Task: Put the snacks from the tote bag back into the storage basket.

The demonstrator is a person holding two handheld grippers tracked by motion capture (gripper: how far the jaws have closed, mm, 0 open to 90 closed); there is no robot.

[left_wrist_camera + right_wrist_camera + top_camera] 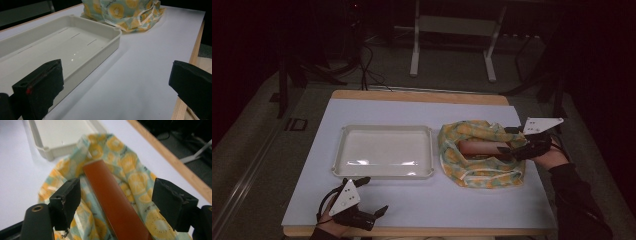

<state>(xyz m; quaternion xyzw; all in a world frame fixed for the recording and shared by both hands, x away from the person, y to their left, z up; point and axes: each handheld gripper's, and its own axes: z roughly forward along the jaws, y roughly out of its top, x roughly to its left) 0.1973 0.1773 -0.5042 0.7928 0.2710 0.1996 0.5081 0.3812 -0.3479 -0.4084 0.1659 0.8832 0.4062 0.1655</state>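
You're at the grab step right now: your right gripper (116,202) is lined up over the brown bar (112,202) that pokes out of the lemon-print cloth bag (479,152), just to the right of the white tray (349,172). The jaws are apart, one on each side of the bar, and the pads aren't pressing on it yet. In the right gripper view there's a clear gap on both sides, so nothing is held.

Next move, I'd say: finish the squeeze across the bar's narrow width, and make sure you catch the bar alone, not a fold of fabric. Then draw it out along its length so the bag doesn't drag with it. The tray sits empty right beside the bag, so that looks like where it's headed.

Your left gripper (372,197) rests at the tray's near edge, jaws wide apart, holding nothing. Could pin the bag if it slides.
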